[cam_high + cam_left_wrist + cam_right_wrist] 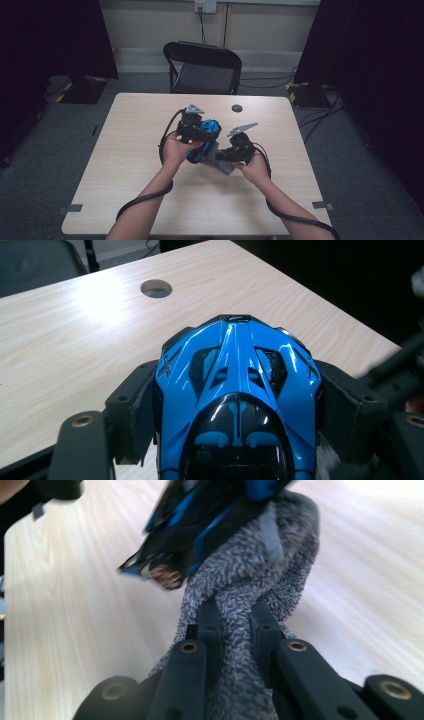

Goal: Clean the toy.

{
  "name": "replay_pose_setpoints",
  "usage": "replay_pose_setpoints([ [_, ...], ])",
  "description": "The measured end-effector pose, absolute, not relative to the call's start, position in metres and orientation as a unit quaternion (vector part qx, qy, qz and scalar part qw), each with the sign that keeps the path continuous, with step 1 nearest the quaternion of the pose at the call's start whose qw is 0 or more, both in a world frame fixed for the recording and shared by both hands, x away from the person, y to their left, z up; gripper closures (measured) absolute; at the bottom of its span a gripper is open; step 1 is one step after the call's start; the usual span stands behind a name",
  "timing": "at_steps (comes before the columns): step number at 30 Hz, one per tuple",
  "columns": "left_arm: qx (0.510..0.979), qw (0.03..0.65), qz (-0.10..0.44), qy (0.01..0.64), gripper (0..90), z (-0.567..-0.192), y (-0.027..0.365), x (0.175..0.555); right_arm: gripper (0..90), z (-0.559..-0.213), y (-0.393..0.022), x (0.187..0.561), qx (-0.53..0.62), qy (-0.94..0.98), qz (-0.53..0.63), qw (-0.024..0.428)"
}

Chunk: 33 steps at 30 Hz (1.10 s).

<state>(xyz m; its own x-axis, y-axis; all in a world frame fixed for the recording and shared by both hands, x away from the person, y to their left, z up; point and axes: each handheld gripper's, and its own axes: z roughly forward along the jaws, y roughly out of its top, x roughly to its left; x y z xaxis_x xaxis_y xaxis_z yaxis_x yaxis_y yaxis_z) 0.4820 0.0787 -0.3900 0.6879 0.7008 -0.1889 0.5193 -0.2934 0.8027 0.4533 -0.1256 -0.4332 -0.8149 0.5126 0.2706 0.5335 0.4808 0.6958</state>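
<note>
A glossy blue and black toy car (209, 131) is held above the middle of the table by my left gripper (192, 131). In the left gripper view the car (237, 365) sits between the two black jaws, whose pads (131, 410) press on its sides. My right gripper (229, 154) is just right of the car and is shut on a grey fluffy cloth (223, 165). In the right gripper view the cloth (250, 575) is pinched between the jaws of the right gripper (235, 612) and reaches up against the blurred car (200, 520).
The light wooden table (150, 200) has a round cable hole (237, 108) near its far edge, and the hole (156, 288) lies ahead of the car in the left gripper view. A black folding chair (202, 67) stands behind the table. Dark curtains hang at both sides.
</note>
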Motion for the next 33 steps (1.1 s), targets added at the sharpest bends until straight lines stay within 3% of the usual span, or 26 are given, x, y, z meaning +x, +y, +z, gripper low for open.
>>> replay_pose_setpoints([
  [7,0.794,0.452,0.109,0.392,26.3,-0.389,0.092,0.485,80.1,-0.445,-0.121,0.446,-0.287,-0.876,-0.387,0.016],
  [10,0.809,0.42,0.117,0.394,26.3,-0.395,0.106,0.483,79.6,-0.442,-0.149,0.455,-0.322,-0.856,-0.403,-0.012],
  [12,0.818,0.398,0.12,0.397,26.3,-0.403,0.117,0.483,79.3,-0.435,-0.172,0.463,-0.347,-0.849,-0.394,-0.06],
  [18,0.826,0.337,0.116,0.437,26.2,-0.439,0.151,0.488,78.5,-0.44,-0.231,0.482,-0.42,-0.825,-0.358,-0.117],
  [25,0.828,0.317,0.123,0.445,26.0,-0.45,0.159,0.497,74.8,-0.468,-0.254,0.492,-0.466,-0.806,-0.34,-0.13],
  [27,0.829,0.31,0.118,0.45,25.9,-0.453,0.158,0.5,71.2,-0.473,-0.253,0.494,-0.466,-0.808,-0.334,-0.137],
  [33,0.836,0.297,0.119,0.445,25.5,-0.467,0.155,0.504,45.1,-0.478,-0.249,0.494,-0.464,-0.809,-0.33,-0.145],
])
